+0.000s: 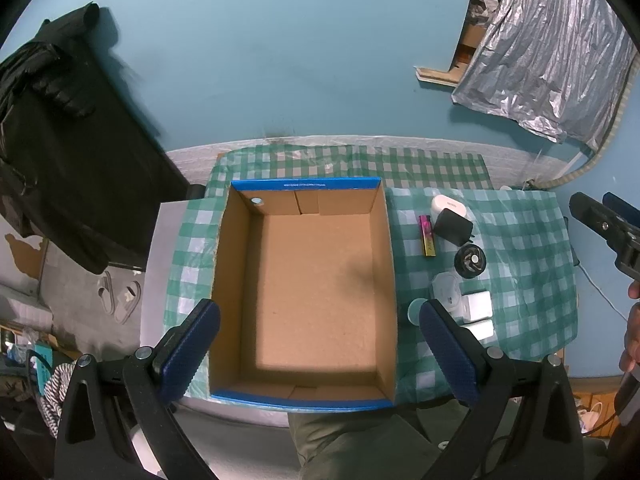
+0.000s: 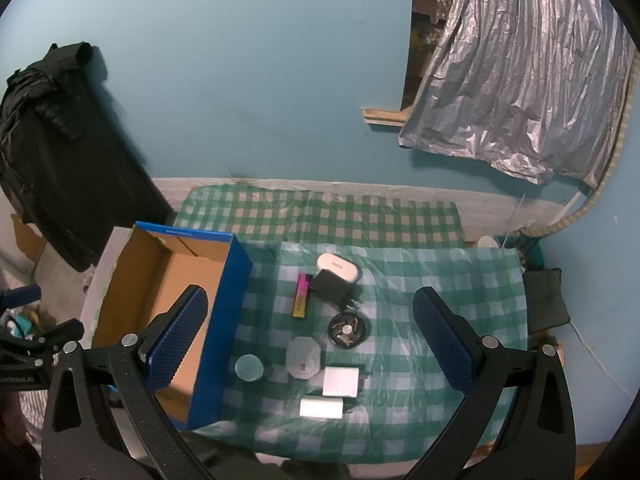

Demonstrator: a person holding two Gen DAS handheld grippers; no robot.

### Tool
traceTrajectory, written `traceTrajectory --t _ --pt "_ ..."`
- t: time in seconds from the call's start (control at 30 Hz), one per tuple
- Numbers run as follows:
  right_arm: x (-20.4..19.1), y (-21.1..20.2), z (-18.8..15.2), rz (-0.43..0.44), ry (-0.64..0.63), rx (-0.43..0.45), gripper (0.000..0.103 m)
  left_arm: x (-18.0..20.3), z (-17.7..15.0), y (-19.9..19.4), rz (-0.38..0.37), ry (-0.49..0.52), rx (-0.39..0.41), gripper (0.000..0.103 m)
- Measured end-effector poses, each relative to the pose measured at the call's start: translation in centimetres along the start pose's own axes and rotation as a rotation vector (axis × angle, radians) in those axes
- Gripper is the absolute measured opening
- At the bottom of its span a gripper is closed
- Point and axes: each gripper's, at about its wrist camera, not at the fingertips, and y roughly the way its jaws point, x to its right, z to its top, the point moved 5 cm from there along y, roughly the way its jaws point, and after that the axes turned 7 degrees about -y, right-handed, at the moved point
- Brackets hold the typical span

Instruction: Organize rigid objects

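Teal-blue wall [image 2: 240, 80] fills view ahead of both grippers. Dark garment [image 1: 60, 140] hangs on wall to far left. Window opening [image 2: 426, 32] ahead to upper right, night buildings visible through gap; crinkled silver foil sheet [image 2: 520, 80] covers most of it. Green-and-white checked cloth [image 2: 420, 280] covers table below the grippers, pale strip along the wall edge. Grey floor [image 1: 80, 320] to lower left, pair of sandals [image 1: 120, 296] on it. Light dim, cool.
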Motion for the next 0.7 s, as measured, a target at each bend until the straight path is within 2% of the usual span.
traceTrajectory --t 0.7 --pt "-0.14 0.35 0.24 0.004 0.0 -0.009 0.102 0.06 -0.11 -0.02 0.002 0.0 0.0 0.101"
